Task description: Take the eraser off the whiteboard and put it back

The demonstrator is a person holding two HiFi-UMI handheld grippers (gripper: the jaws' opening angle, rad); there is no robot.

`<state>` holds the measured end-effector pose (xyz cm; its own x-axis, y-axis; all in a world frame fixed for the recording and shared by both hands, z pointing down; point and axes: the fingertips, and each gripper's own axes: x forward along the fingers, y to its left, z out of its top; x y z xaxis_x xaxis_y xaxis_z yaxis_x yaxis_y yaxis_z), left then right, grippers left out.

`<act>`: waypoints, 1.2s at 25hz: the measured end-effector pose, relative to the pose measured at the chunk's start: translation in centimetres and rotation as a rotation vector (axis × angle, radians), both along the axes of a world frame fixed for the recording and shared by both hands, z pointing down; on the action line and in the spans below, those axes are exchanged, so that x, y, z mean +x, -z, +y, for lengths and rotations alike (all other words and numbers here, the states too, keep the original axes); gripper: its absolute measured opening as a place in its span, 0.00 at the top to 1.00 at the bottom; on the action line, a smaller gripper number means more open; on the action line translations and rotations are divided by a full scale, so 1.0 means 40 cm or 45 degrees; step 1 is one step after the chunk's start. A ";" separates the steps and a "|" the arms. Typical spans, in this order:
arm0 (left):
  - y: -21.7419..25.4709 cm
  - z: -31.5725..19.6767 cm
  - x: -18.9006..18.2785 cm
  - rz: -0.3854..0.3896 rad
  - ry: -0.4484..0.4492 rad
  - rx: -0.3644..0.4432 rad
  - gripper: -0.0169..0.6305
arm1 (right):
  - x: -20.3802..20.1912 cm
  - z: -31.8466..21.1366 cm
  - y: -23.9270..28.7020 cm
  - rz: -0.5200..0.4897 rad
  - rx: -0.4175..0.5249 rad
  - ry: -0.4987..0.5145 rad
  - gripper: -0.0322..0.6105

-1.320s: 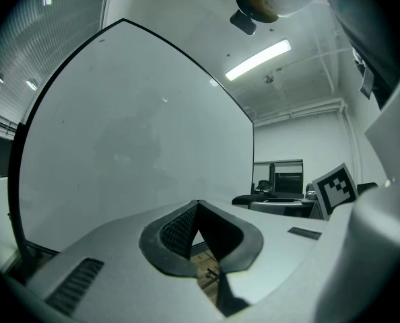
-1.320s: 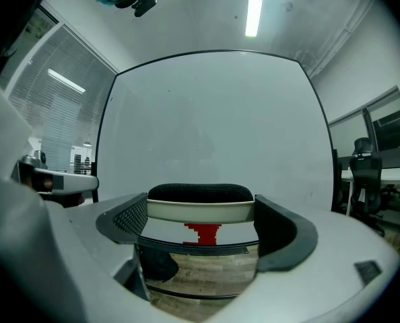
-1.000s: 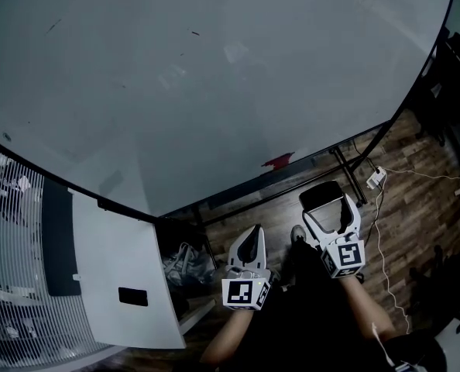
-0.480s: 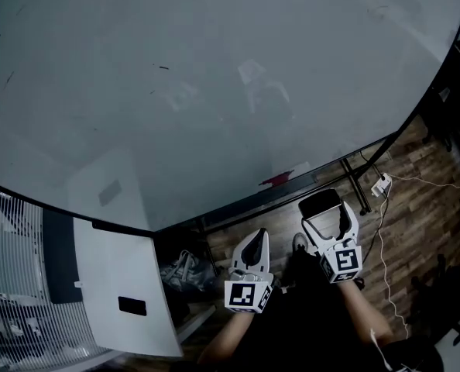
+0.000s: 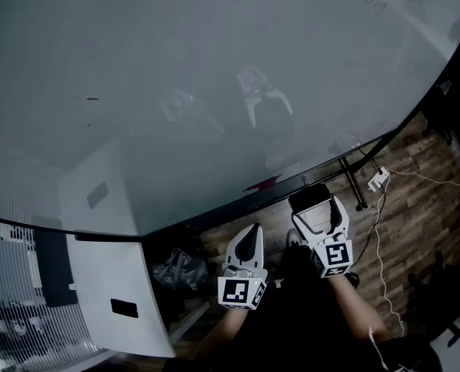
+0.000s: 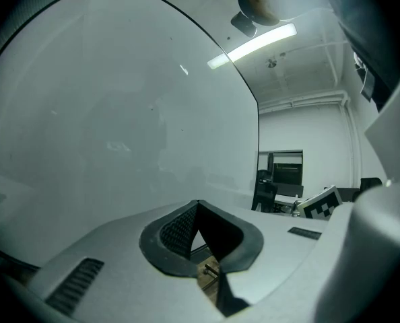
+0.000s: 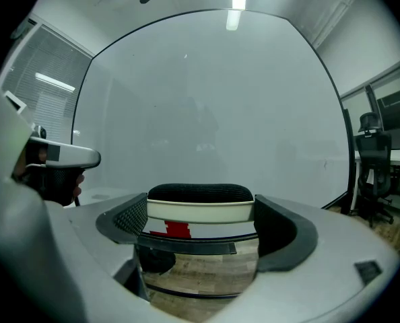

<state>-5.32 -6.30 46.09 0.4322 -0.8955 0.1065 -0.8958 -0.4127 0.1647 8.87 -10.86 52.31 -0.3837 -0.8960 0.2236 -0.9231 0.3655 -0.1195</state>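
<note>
A large whiteboard (image 5: 214, 68) was seen filling most of the head view, with its dark lower rail running across the middle and a wooden floor (image 5: 416, 215) below to the right. Only faint marks were visible on its surface. Both grippers were held low on the near side of the rail, apart from the board.

The left gripper (image 5: 248, 237) was carried with its jaws pressed together on nothing. The right gripper (image 5: 317, 210) was clamped on the eraser (image 7: 200, 204), which was gripped across its length between the two jaws, dark felt uppermost and pale body beneath. The eraser was therefore off the board and in the right gripper. A small red object (image 5: 262, 183) was seen lying on the rail beyond it.

The putting back was judged not yet done. A drop to the floor could be caused if the jaws were released before the eraser was seated flat against the board or rail. A tilted approach could let it slide off. The red object could be knocked if the eraser were set down on the rail beside it.
</note>
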 end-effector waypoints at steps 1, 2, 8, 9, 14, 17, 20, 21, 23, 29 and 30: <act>-0.002 -0.007 0.006 -0.005 0.002 0.005 0.96 | 0.002 -0.006 -0.005 -0.004 -0.002 0.006 0.16; -0.002 -0.014 0.012 -0.009 0.003 0.013 0.96 | 0.004 -0.012 -0.012 -0.008 -0.005 0.013 0.16; -0.040 -0.071 0.036 0.004 0.039 0.037 0.96 | 0.025 -0.072 -0.070 -0.009 -0.010 0.037 0.16; -0.049 -0.073 0.038 0.006 0.046 0.038 0.96 | 0.025 -0.076 -0.080 -0.005 -0.013 0.044 0.16; -0.076 -0.075 0.038 0.008 0.067 0.056 0.96 | 0.016 -0.089 -0.128 0.001 -0.038 0.071 0.16; -0.090 -0.075 0.033 0.008 0.077 0.060 0.96 | 0.011 -0.094 -0.154 0.007 -0.054 0.079 0.16; -0.105 -0.081 0.029 0.003 0.079 0.063 0.96 | 0.005 -0.113 -0.165 0.002 -0.052 0.079 0.16; -0.110 -0.081 0.028 0.002 0.079 0.063 0.96 | 0.004 -0.118 -0.168 -0.002 -0.054 0.078 0.16; -0.119 -0.082 0.024 0.002 0.080 0.063 0.96 | 0.001 -0.126 -0.179 -0.005 -0.061 0.072 0.16; -0.144 -0.095 0.013 -0.001 0.076 0.076 0.96 | -0.011 -0.146 -0.216 0.008 -0.075 0.063 0.16; -0.149 -0.096 0.013 -0.003 0.073 0.081 0.96 | -0.011 -0.149 -0.223 0.010 -0.078 0.060 0.16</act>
